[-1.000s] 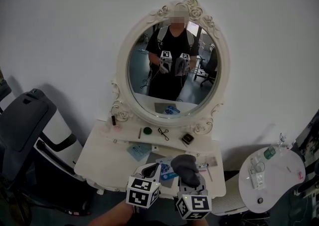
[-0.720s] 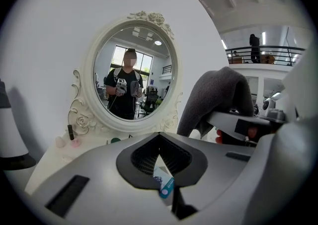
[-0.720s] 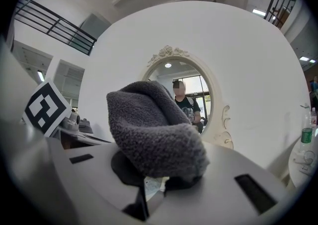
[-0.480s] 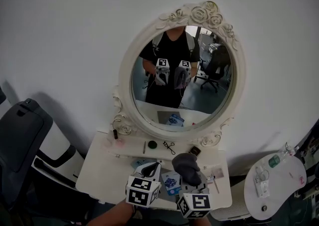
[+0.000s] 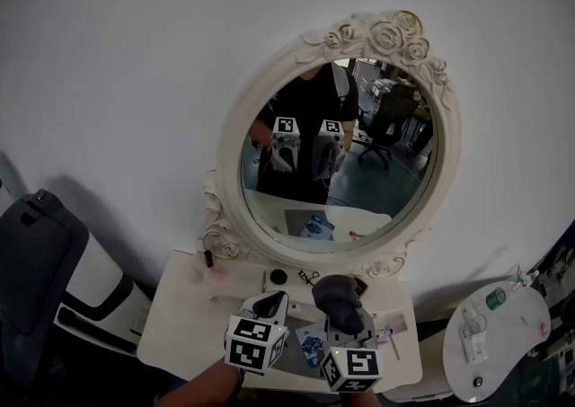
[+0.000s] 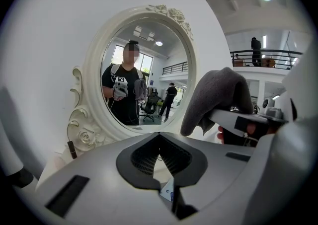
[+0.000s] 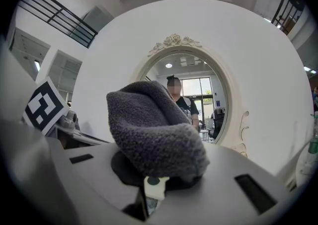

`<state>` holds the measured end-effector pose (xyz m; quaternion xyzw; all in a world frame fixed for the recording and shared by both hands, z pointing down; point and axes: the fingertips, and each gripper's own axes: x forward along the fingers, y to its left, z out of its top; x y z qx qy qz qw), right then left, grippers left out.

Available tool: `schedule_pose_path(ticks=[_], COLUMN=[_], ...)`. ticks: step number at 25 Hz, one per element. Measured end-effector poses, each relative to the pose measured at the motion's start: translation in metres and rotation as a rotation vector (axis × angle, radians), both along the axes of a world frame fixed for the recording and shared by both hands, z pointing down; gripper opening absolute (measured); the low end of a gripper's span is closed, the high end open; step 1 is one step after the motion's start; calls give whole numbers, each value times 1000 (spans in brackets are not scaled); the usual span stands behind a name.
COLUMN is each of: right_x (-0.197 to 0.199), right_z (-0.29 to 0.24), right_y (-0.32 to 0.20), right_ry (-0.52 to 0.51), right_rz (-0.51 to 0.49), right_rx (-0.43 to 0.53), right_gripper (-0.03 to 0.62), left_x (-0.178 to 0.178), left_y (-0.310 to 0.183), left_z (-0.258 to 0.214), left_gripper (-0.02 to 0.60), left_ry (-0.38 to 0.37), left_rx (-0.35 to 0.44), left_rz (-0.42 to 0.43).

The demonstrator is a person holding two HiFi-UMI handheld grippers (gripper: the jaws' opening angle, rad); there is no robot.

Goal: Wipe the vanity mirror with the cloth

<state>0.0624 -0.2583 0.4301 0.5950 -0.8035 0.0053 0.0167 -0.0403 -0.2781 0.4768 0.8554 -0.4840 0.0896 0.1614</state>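
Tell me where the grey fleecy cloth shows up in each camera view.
Head view: the grey fleecy cloth is at bottom centre, atop the right gripper.
Left gripper view: right of centre, draped over the right gripper.
Right gripper view: dead centre, clamped in that gripper's jaws.
Shared landmark: the white oval rose-carved mirror frame, visible in all three.

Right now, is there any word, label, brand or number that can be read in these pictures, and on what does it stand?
No readable text.
The blue packet on the vanity table: print too small.
The left gripper and right gripper cubes: square markers only, no letters.
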Motion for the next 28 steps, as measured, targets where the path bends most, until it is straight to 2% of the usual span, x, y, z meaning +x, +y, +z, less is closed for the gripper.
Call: schedule_pose_path(ticks=[4, 8, 15, 20, 23, 28], right_x=[8, 30, 93, 116, 127, 143], right_z=[-6, -36, -140, -219, -247, -271], right_y=[-18, -38, -105, -144, -167, -198], right_ry=[43, 94, 250, 449, 535, 566], right_rz=[2, 33, 177, 259, 318, 377], right_rx=[31, 103, 234, 330, 336, 299], right_gripper=[37, 37, 37, 37, 37, 37], left_x=[1, 3, 11, 15, 15, 12], left_y=[-11, -15, -23, -24, -24, -25], left_z=[-1, 1, -6, -9, -9, -4], left_gripper=[3, 3, 3, 3, 3, 3], left_ry=[5, 1, 2, -9, -15, -22], left_rx=[-1, -14, -1, 7, 6, -6], left_rz=[-24, -49, -88, -101, -107, -118])
